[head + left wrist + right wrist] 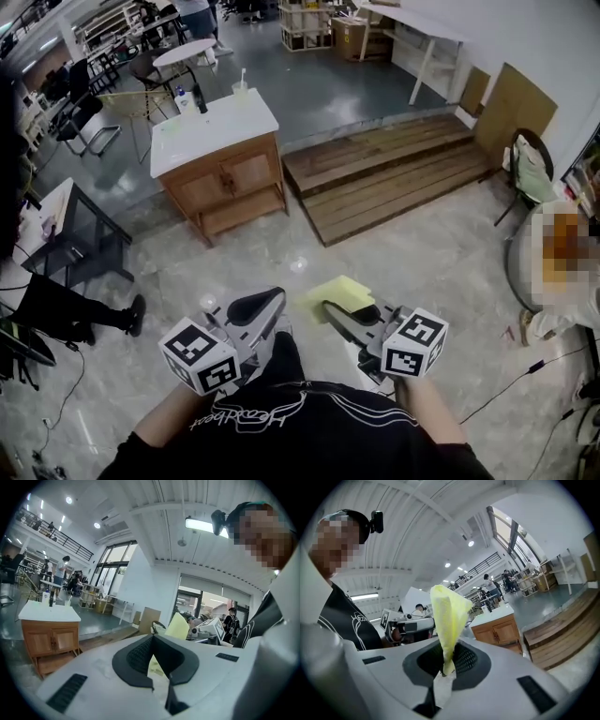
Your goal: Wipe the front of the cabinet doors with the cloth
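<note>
Left tongs (276, 297) and right tongs (330, 308), both closed, point forward together.

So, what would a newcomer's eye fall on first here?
The yellow cloth, pinched in the right gripper and standing up from it. Next, the wooden cabinet with a white top, well ahead across the floor, beside a low wooden platform.

The floor (422, 272) is viewed from the head, steeply downward, with the left gripper (255, 307) and right gripper (345, 317) close beneath and the cabinet (220, 173) well ahead. From each gripper the view is taken along its jaws, tilted up toward the ceiling (159, 522). The cabinet is shared by all three views, at a distance.
</note>
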A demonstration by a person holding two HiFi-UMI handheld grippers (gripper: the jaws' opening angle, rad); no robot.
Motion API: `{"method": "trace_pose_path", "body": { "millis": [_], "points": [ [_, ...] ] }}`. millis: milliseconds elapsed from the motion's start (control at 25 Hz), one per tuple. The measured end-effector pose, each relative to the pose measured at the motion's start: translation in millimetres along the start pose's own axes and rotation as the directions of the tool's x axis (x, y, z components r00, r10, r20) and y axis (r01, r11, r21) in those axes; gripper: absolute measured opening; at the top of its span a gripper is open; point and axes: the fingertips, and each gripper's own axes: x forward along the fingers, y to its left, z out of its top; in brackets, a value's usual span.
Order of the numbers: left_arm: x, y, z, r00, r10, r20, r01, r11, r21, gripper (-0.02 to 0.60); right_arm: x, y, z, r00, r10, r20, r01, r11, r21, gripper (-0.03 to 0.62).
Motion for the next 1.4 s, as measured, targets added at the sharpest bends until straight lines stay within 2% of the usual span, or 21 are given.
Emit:
{"method": "trace_pose_path", "body": {
  "millis": [160, 360, 520, 640, 880, 1120, 1400],
  "points": [
    [23.6, 36.9, -0.8, 1.0, -0.014, -0.013, 0.013, 0.999, -0.045, 0.006, 17.5, -31.4, 4.5, 0.999, -0.034, -0.014, 0.034, 0.999, 0.027, 0.04],
    [49.8, 111.8, 2.1, 1.0, -0.003, -0.024, 0.001, 0.996, -0.087, 0.006, 69.8, -85.9, 10.1, 0.998, -0.055, -0.043, 0.057, 0.996, 0.07, 0.04],
    [61.2, 184.8, 4.8, 0.998, 0.045, -0.039, -0.05, 0.988, -0.146, 0.006, 125.7, -126.3, 16.9, 0.994, -0.04, -0.101, 0.05, 0.993, 0.106, 0.04],
    [67.7, 247.8, 0.4, 0.994, 0.087, -0.061, -0.096, 0.982, -0.164, 0.006, 173.0, -160.7, 19.9, 0.987, -0.032, -0.157, 0.049, 0.993, 0.111, 0.04],
    [71.6, 357.0, -3.7, 0.986, 0.157, -0.056, -0.166, 0.95, -0.264, 0.006, 259.1, -209.2, 29.6, 0.968, -0.011, -0.251, 0.039, 0.993, 0.108, 0.04],
    [100.5, 423.6, -19.3, 0.984, 0.159, -0.085, -0.177, 0.937, -0.302, 0.006, 303.1, -259.8, 29.0, 0.947, -0.01, -0.32, 0.051, 0.992, 0.118, 0.04],
    [123.7, 482.7, -44.5, 0.954, 0.279, -0.111, -0.3, 0.882, -0.363, 0.006, 342.6, -324.9, 23.4, 0.927, 0.056, -0.372, 0.004, 0.987, 0.158, 0.04]
  ]
}}
